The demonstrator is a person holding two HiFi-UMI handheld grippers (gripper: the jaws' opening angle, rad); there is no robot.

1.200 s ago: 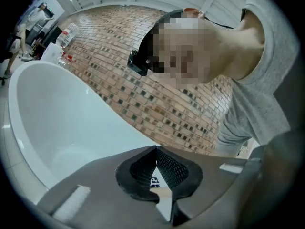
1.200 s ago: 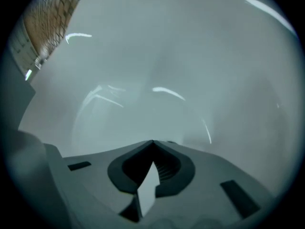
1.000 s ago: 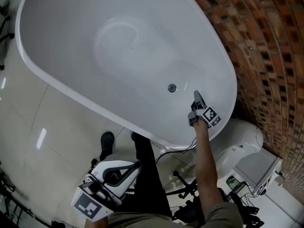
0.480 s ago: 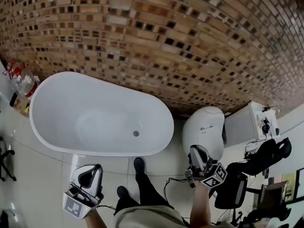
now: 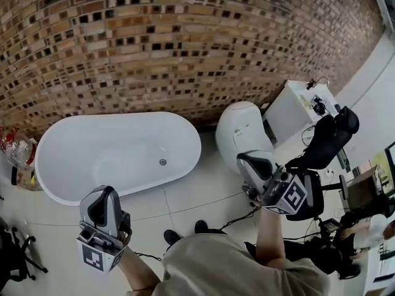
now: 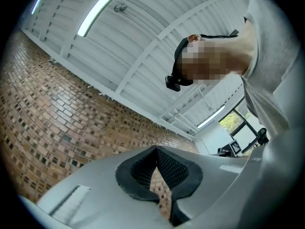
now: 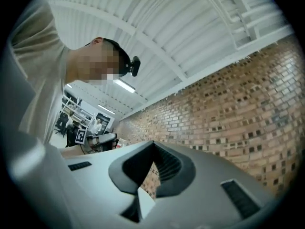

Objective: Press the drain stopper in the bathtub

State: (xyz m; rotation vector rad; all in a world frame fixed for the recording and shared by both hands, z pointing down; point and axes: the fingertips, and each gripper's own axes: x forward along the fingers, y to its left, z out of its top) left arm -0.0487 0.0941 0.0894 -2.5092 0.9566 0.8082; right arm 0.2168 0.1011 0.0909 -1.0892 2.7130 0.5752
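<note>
The only print I can make out is the black-and-white square markers: one on the cube of my left claw (image 5: 102, 226), one on the cube of my right claw (image 5: 258, 168), and a small one on a stand (image 7: 82, 136) far off in the room, seen from the right gripper view. They carry patterns only, no letters I can read. The labels on the red-capped bottles (image 5: 15, 149) at the far left are too small to read, and the picture's edge cuts the bottles off.

In its own view my left claw (image 6: 157, 173) has its jaws together with nothing between them, only brick wall (image 6: 57, 118) showing through the hollow of the pads. My right claw (image 7: 152, 168) is likewise closed on nothing.

The bathtub (image 5: 74, 142) stands far left against the brick wall, with the toilet (image 5: 242, 133) to its right. The drain stopper (image 5: 163, 162) is a small grey dot on the tub floor near the right end; I cannot tell whether it sits up or down. Both claws are held near me, well apart from the tub.
</note>
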